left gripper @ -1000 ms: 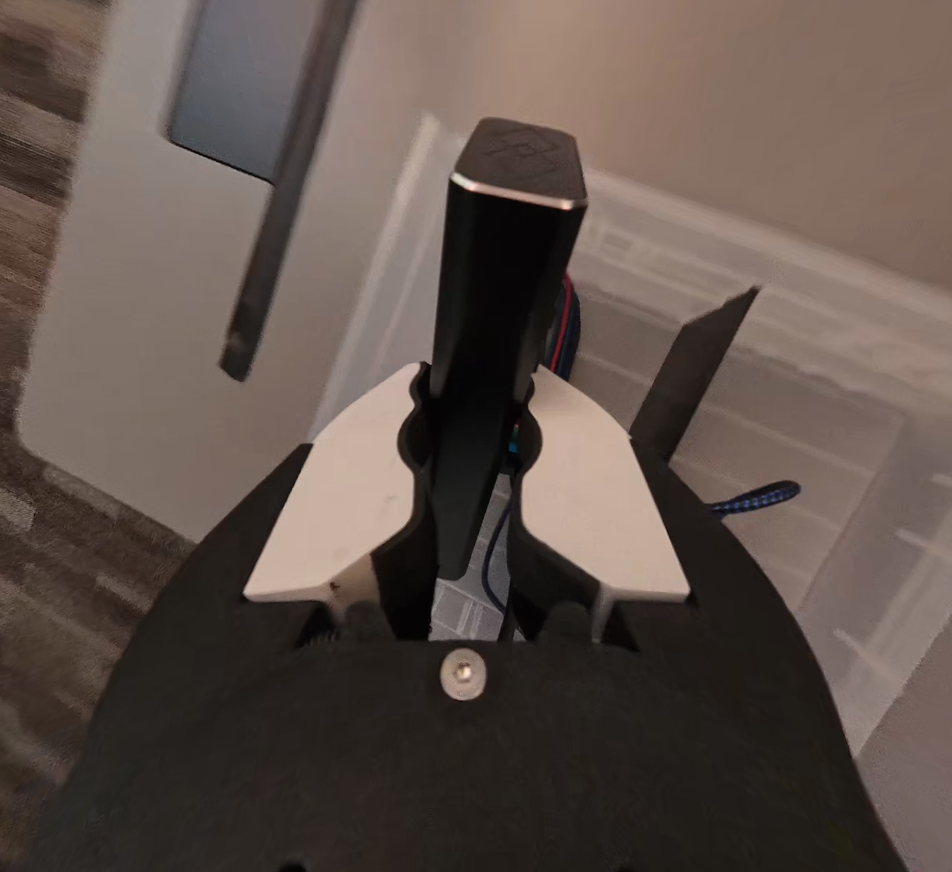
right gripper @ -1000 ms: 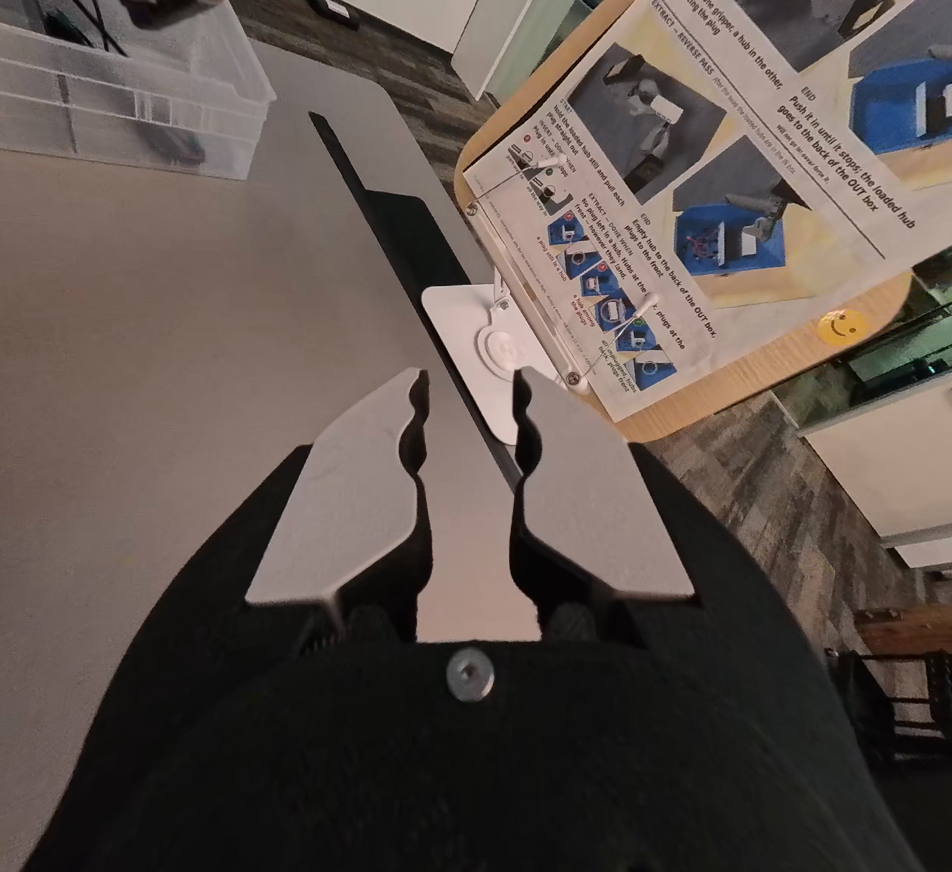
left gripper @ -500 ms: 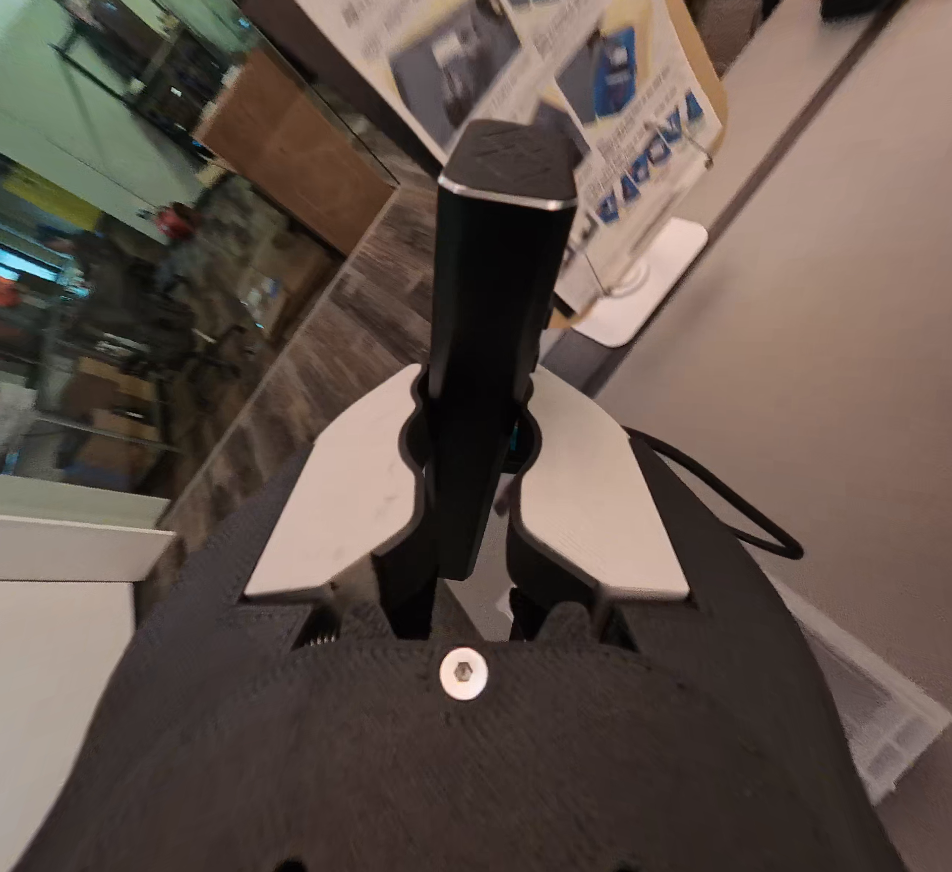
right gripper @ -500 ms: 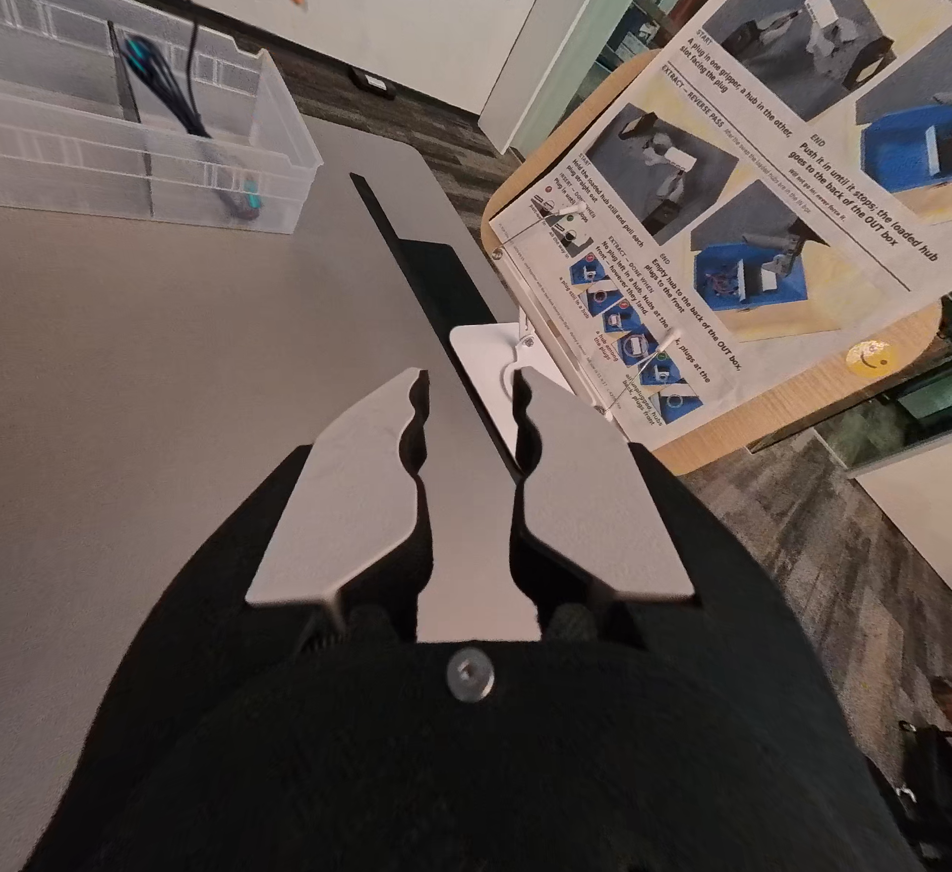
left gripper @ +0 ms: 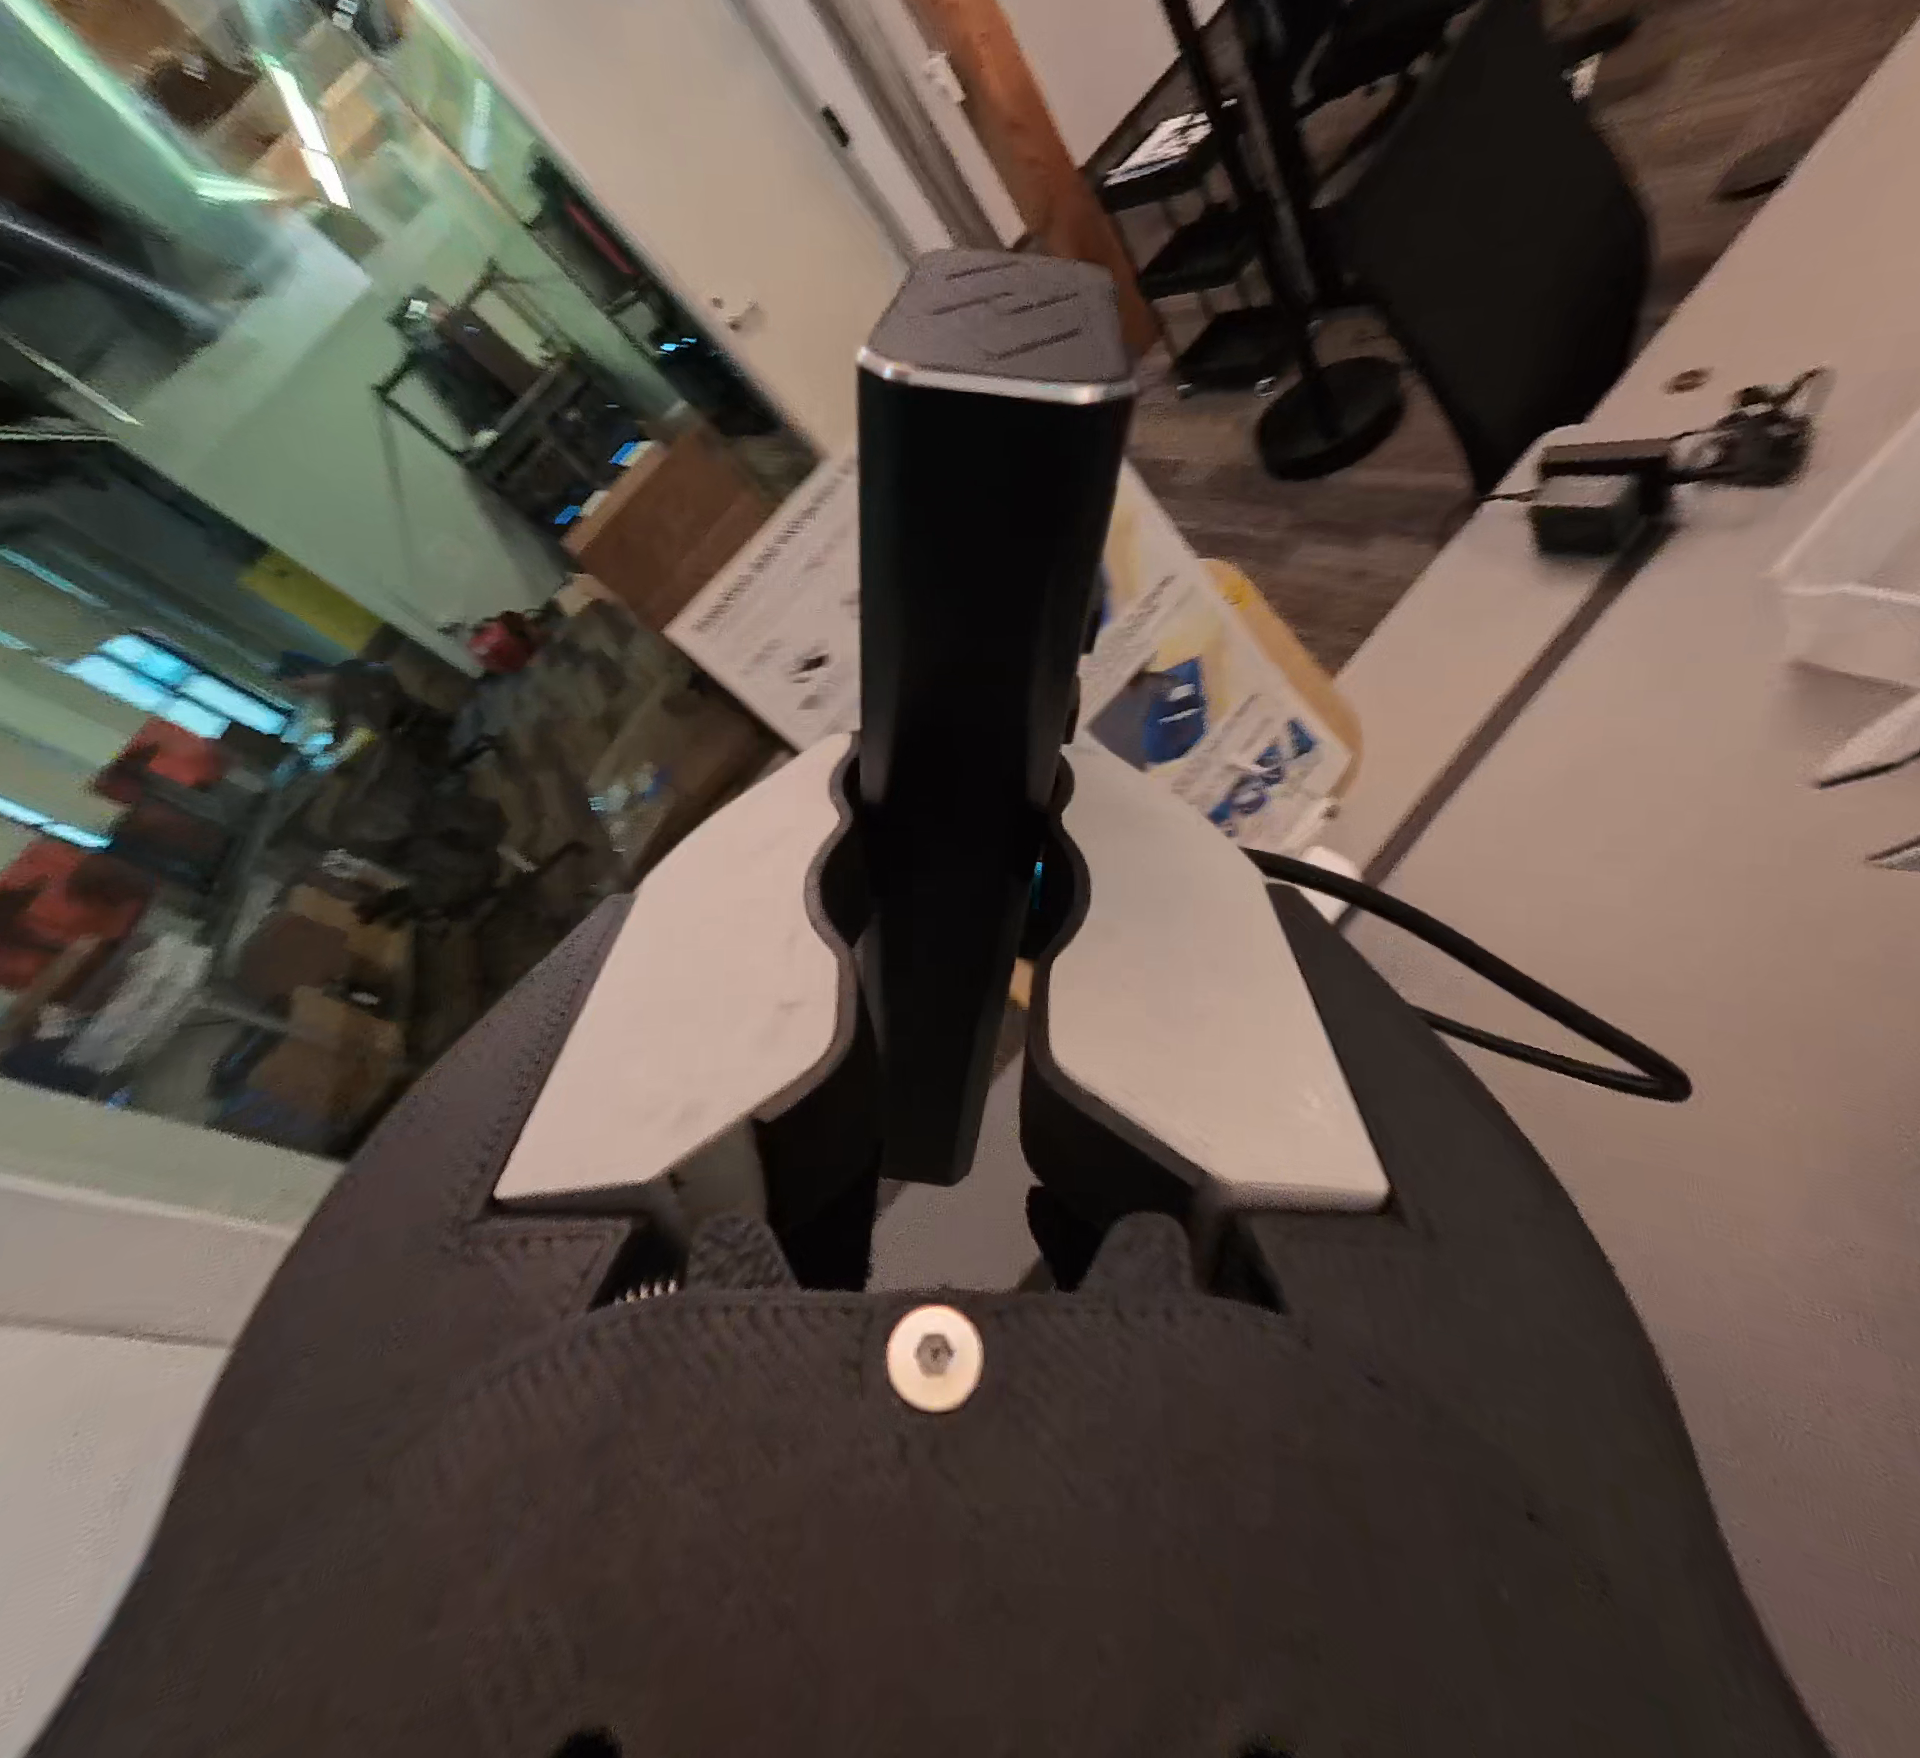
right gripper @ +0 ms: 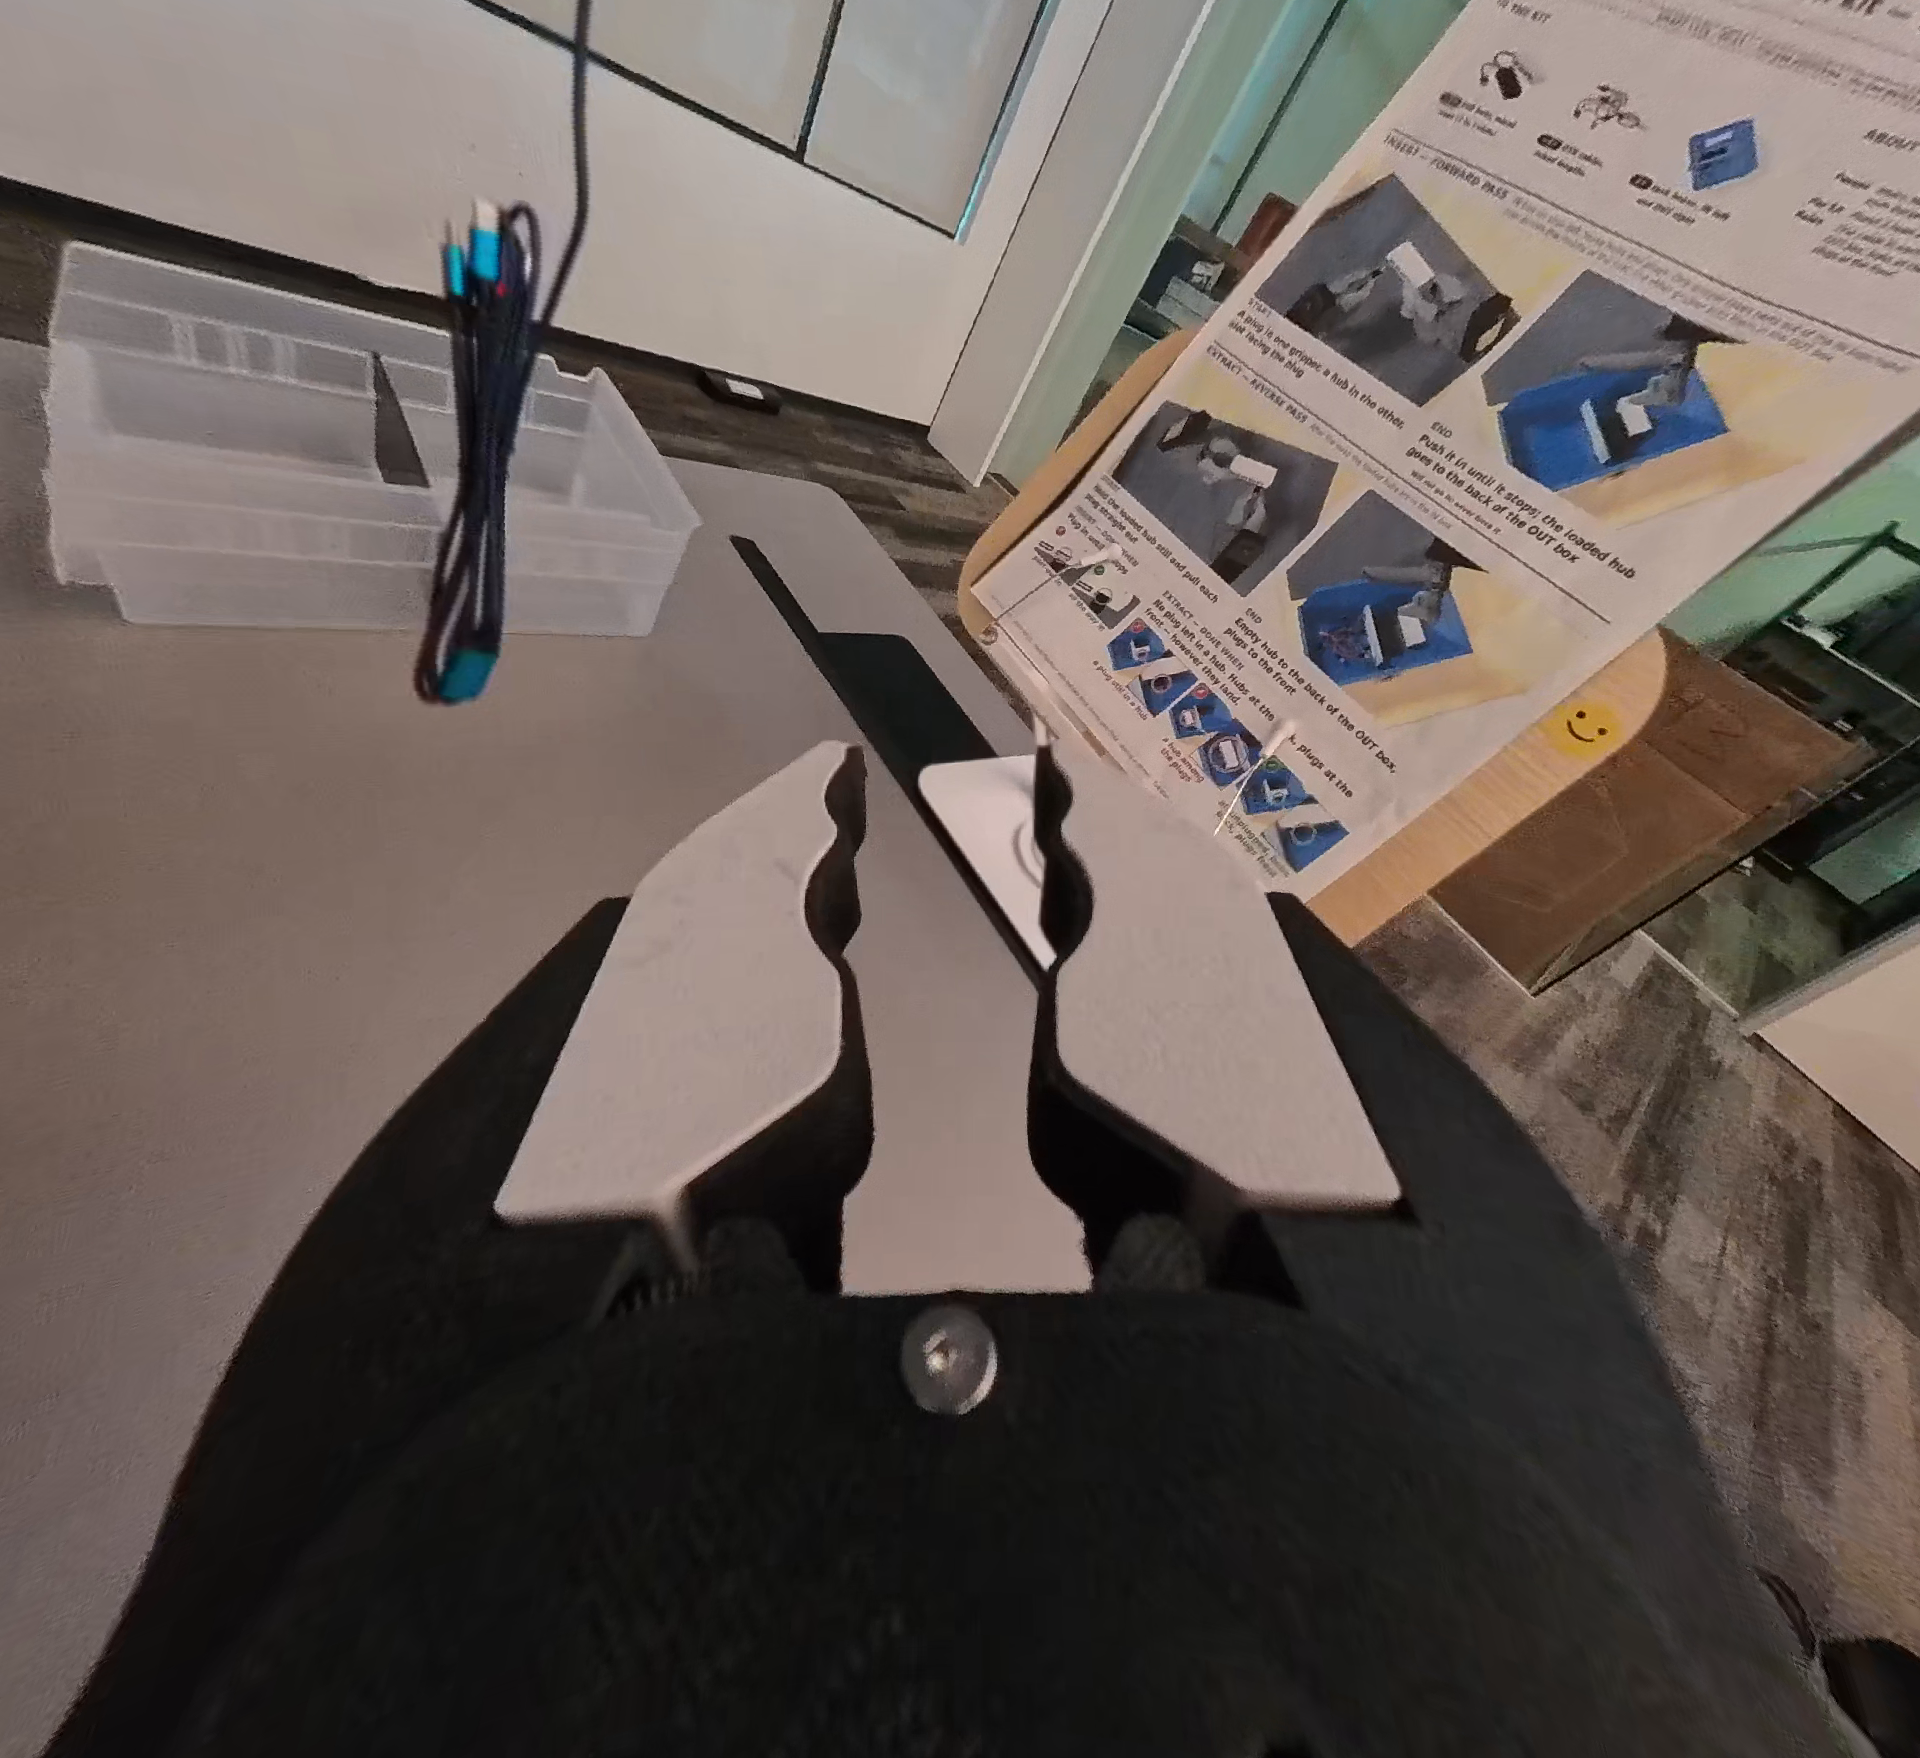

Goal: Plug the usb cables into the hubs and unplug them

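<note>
The pale grey bench (right gripper: pixel 260 929) fills the lower left of the right wrist view, with a dark slot running across it toward the far edge. At its right edge stands a large printed instruction sheet (right gripper: pixel 1455 482) on a white stand, photographs and blue diagrams covering it. At the bench's far left sits a clear plastic bin (right gripper: pixel 260 503) with a dark divider inside. In front of that bin a bundle of dark blue braided usb cables (right gripper: pixel 488 461) with teal plugs hangs in the air, a thin dark lead rising from it out of view. The left tool (left gripper: pixel 956 835) is clamped on a tall black usb hub (left gripper: pixel 987 669) with a silver rim near its top end, held lengthwise between the pale fingers; a black cord (left gripper: pixel 1486 1002) loops away to its right. The right tool (right gripper: pixel 951 835) holds nothing, its jaws narrowly parted above the bench.
</note>
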Demonstrator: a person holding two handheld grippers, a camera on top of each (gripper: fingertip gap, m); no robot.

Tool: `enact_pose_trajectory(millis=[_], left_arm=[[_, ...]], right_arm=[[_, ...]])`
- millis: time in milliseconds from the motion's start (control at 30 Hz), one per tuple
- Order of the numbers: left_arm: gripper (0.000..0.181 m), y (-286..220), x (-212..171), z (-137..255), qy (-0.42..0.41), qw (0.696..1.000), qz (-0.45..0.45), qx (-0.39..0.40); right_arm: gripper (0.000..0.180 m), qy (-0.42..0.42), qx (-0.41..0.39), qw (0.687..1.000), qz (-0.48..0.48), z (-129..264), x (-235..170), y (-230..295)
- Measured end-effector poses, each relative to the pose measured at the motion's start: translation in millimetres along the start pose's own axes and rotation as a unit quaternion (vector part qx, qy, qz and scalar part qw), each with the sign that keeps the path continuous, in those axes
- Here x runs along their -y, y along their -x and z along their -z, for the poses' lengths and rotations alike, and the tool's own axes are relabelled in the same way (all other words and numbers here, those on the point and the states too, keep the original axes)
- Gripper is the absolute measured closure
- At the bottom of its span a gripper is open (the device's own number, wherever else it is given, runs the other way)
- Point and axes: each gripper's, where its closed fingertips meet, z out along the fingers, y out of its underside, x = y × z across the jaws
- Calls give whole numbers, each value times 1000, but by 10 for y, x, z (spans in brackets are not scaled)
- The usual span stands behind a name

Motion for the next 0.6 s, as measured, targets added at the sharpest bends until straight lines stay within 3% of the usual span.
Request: enact_pose_trajectory(millis=[200,367,433,600], left_arm=[[153,-929,-358,-490,-51,988,119,-81],[154,-1974,-841,-957,-133,934,274,-184],[154,-2401,-1127,-1146,-135,922,297,-210],[153,-3184,-1952,-1653,-97,933,297,-179]], right_arm=[[148,-78,-11,997,-23,292,379,89],[142,-135,-25,989,-60,325,572,96],[139,-135,-22,987,-81,287,525,60],[127,-110,-14,982,-156,149,261,-47]])
